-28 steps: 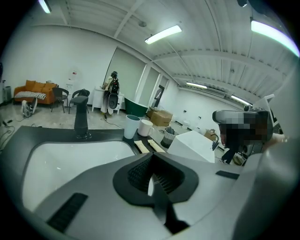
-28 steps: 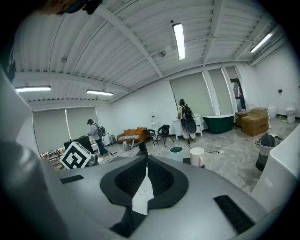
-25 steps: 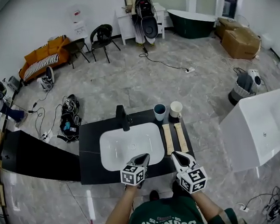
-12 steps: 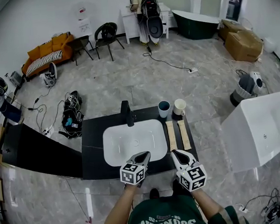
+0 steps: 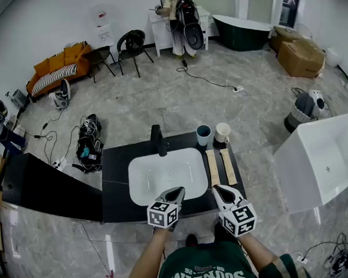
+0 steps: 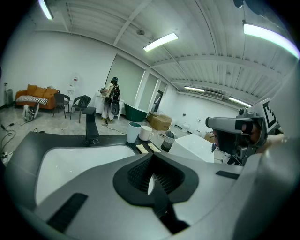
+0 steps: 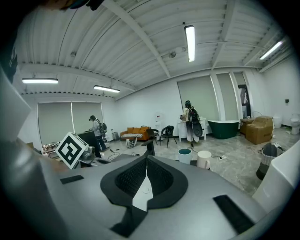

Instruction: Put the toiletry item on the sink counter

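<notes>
My left gripper (image 5: 176, 193) and right gripper (image 5: 219, 191) hover side by side over the near edge of the counter (image 5: 115, 188). Each gripper's own view shows its ribbed black pads pressed tip to tip, with nothing between them. The counter is a glossy black slab with a smooth white basin (image 5: 165, 175), a rounded rectangle, sunk into it.

Just right of the basin I see two flat tan strips (image 5: 213, 167) lying parallel, running near to far. Beyond them a teal cup (image 5: 203, 135) and a white cup (image 5: 222, 131) stand upright, almost touching. I cannot tell which of these is the toiletry item, but all are on the counter. A squared black faucet (image 5: 157, 139) rises at the basin's far rim.

A white tub (image 5: 322, 156) stands to the right. The floor (image 5: 159, 100) is polished grey marble with cables across it. At the far wall are an orange sofa (image 5: 51, 70), black chairs (image 5: 132, 46), a standing person (image 5: 179, 15), a dark green bathtub (image 5: 250, 28) and cardboard boxes (image 5: 299, 50).
</notes>
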`<action>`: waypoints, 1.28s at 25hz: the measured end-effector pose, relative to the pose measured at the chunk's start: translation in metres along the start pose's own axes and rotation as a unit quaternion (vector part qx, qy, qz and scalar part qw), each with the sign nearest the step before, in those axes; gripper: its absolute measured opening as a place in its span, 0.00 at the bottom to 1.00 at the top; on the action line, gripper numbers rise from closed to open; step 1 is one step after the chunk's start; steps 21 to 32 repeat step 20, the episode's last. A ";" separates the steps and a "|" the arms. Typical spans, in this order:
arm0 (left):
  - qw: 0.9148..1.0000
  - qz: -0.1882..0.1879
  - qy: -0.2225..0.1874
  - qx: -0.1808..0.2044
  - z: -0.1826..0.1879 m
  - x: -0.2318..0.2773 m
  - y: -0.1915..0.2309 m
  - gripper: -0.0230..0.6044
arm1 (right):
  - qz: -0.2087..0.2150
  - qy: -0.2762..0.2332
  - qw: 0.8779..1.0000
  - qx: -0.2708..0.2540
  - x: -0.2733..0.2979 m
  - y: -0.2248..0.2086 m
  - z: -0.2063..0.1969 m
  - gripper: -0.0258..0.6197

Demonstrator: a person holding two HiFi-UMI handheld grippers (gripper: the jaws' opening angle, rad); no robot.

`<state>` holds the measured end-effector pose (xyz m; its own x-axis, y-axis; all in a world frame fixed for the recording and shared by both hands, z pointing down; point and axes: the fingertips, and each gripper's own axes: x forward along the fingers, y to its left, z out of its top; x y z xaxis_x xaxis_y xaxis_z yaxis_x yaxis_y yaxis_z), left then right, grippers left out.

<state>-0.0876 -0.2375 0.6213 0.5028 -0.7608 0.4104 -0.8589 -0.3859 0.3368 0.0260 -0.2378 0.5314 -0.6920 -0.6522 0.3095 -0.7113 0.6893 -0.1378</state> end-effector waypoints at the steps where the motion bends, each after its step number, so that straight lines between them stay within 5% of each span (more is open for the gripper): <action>1: 1.000 0.001 0.000 0.000 -0.001 -0.001 0.001 0.05 | 0.001 0.000 1.000 -0.001 0.000 0.001 0.000 0.10; 32: 1.000 -0.004 0.003 -0.008 -0.005 -0.002 0.002 0.05 | -0.003 0.003 1.000 -0.007 -0.001 0.001 0.002 0.10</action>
